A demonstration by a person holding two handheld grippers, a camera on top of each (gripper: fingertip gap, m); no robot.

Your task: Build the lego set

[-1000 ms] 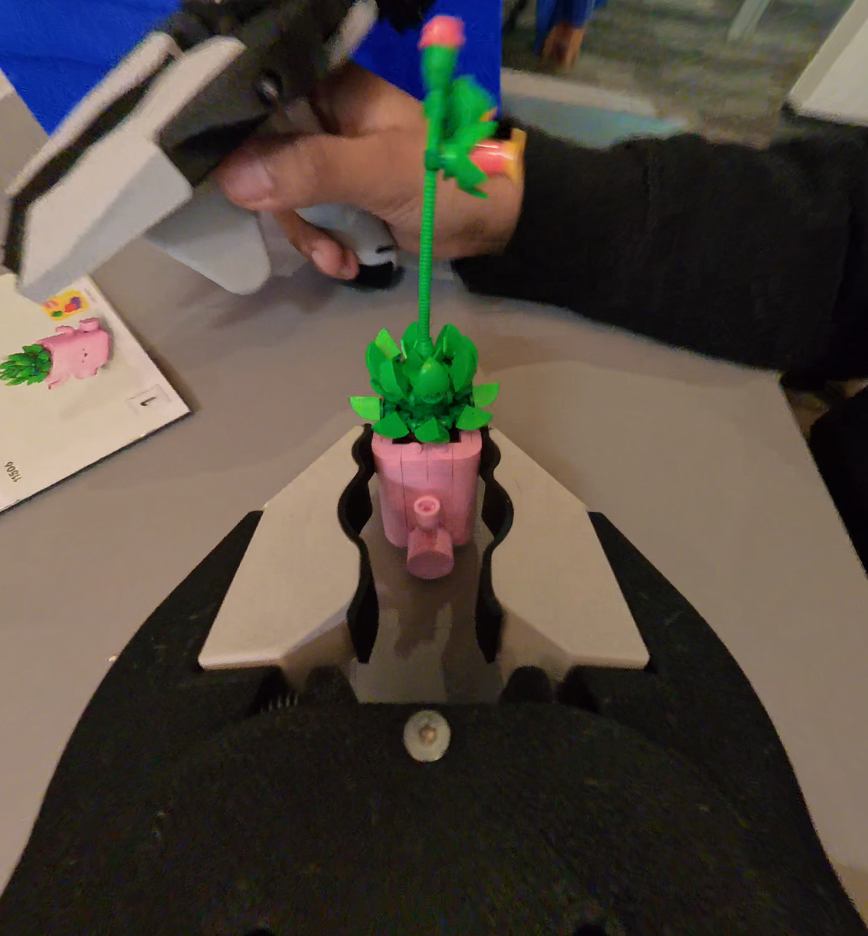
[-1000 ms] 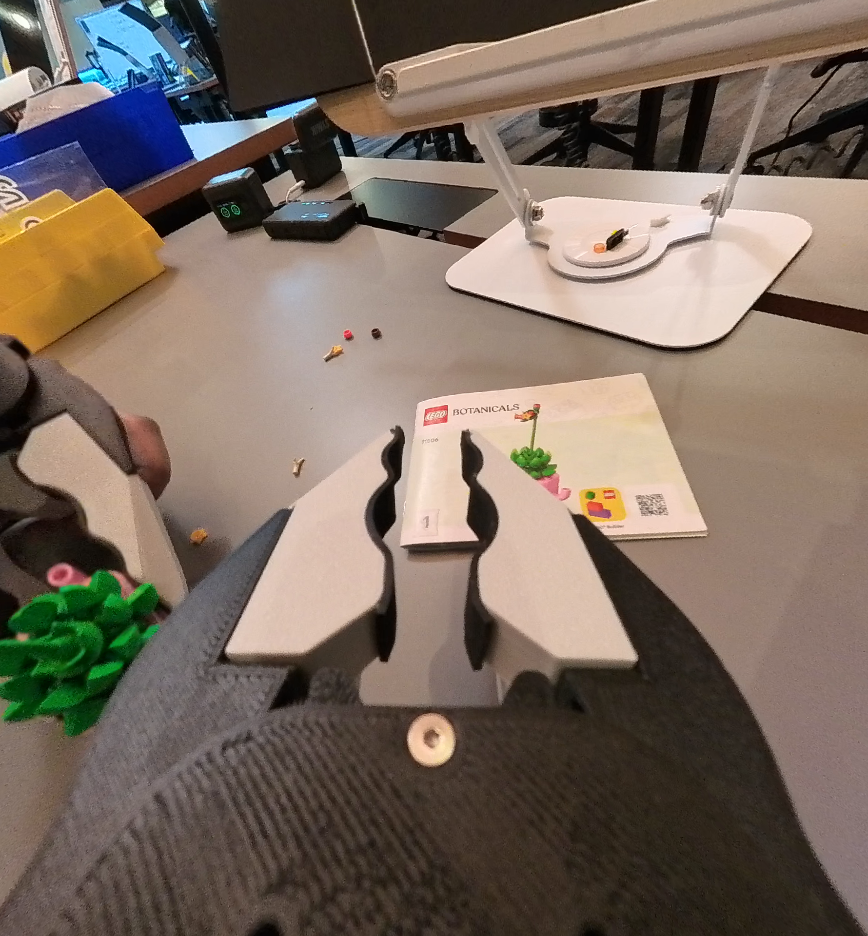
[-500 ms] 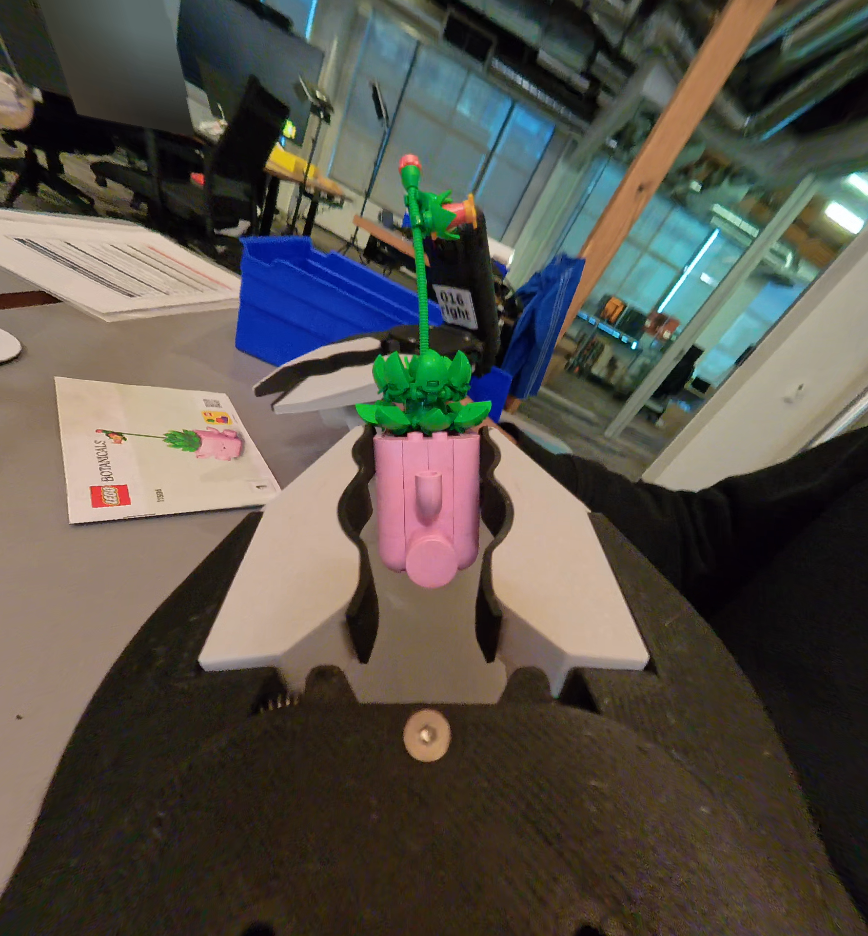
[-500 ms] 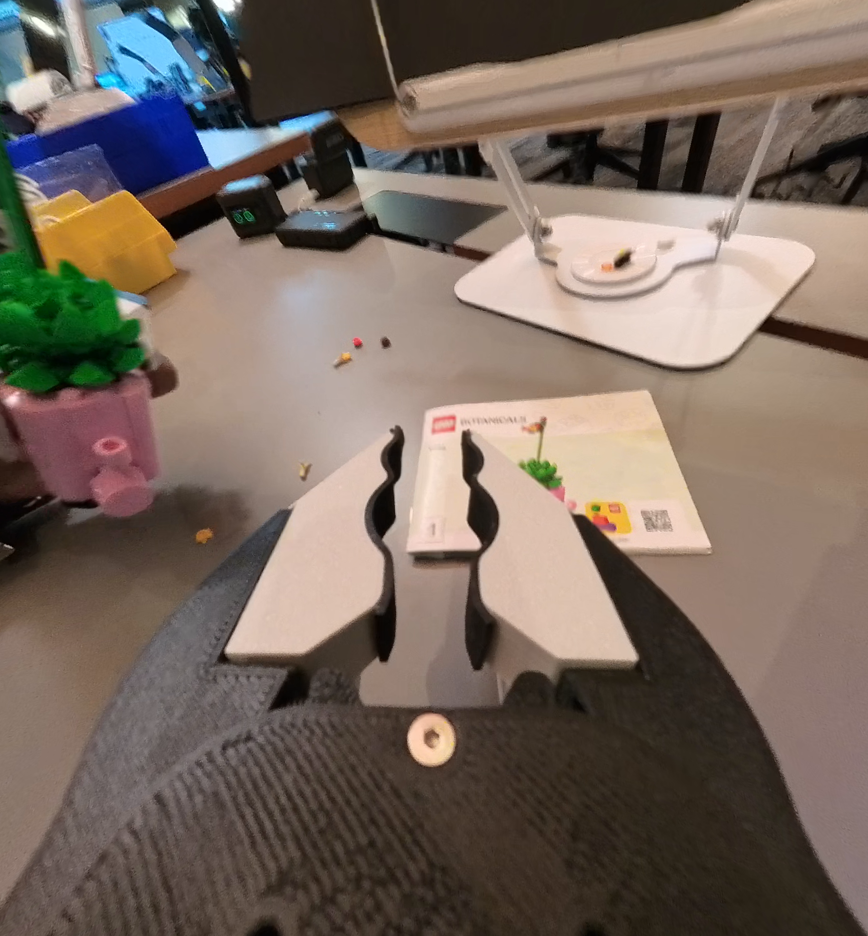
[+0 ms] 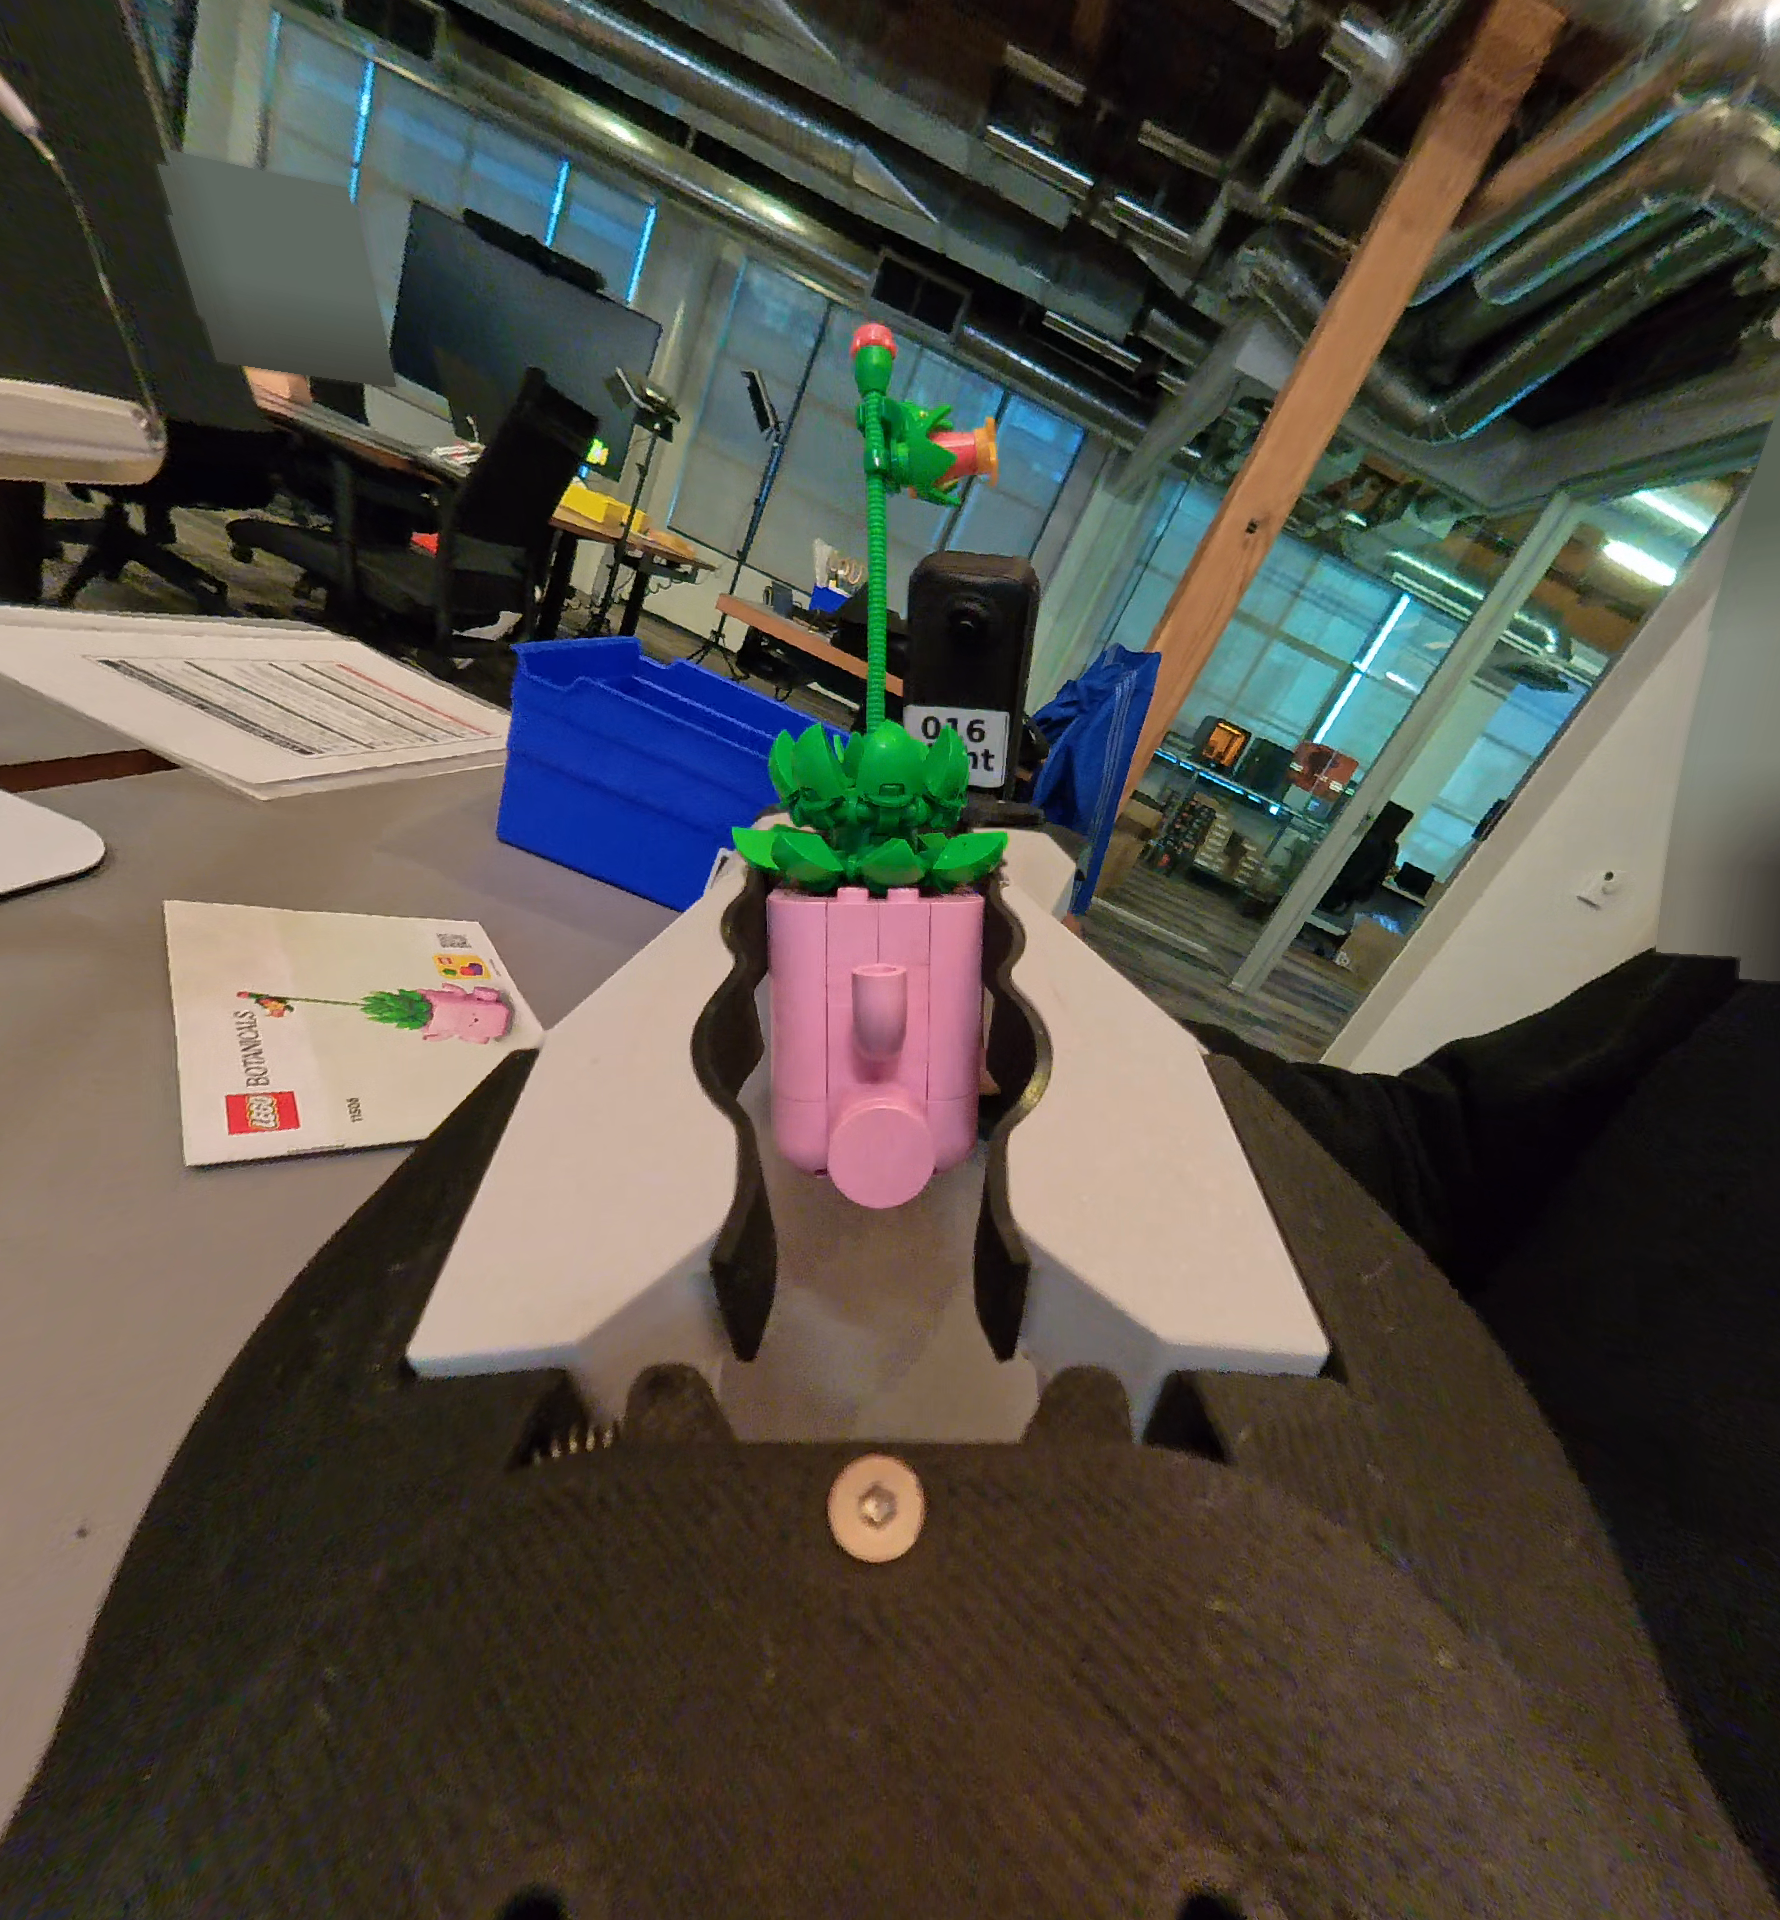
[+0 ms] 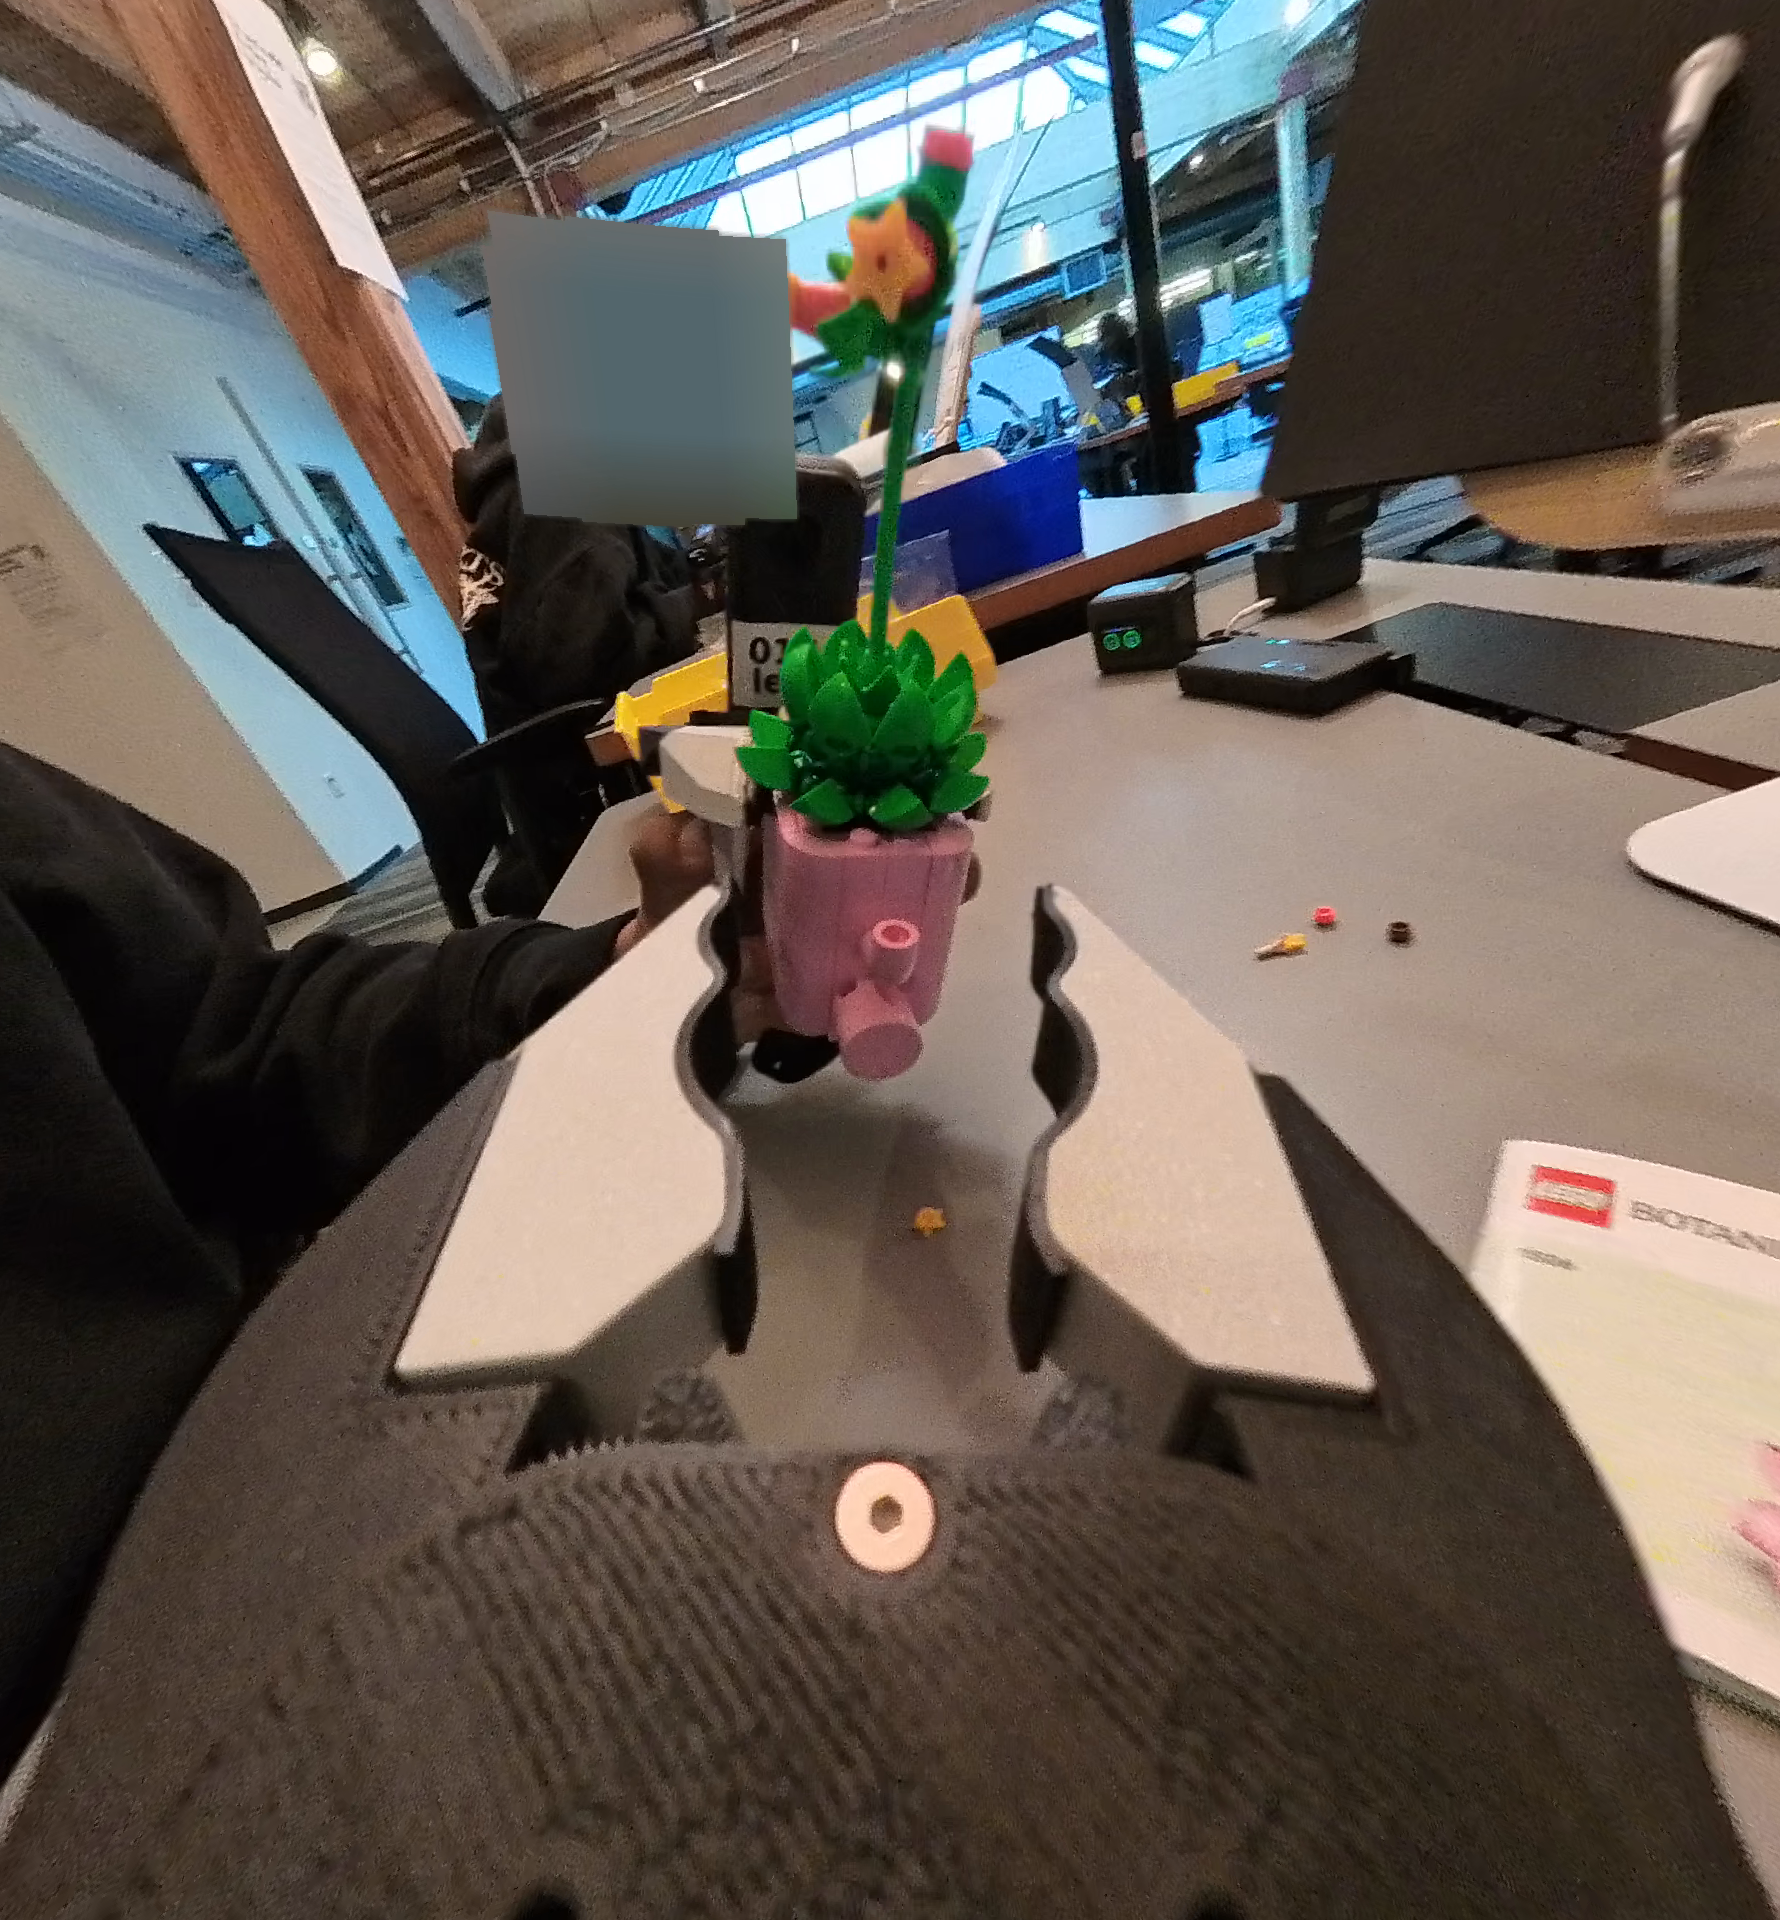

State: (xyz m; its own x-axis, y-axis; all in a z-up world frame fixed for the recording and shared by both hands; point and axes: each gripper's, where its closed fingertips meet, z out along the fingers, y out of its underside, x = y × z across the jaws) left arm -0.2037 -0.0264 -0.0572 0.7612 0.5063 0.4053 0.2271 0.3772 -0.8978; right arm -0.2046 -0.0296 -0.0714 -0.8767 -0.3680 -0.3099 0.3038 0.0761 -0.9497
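Observation:
A pink lego pot with green leaves and a tall green stem topped by a flower stands upright in my left gripper, which is shut on the pot's sides and holds it above the table. In the right wrist view the same pot with its leaves and flower hangs just beyond my right gripper, which is open and empty and faces the pot. The right gripper's body shows behind the plant in the left wrist view.
The instruction booklet lies on the grey table and shows at the right. Loose small pieces and a tiny yellow piece lie on the table. A blue bin, a white lamp base and yellow bins stand around. The grippers are tip to tip, or close to it.
My left gripper has lifted and tilted the plant upright off the table. My right gripper has opened wider and swung left to face the pot.

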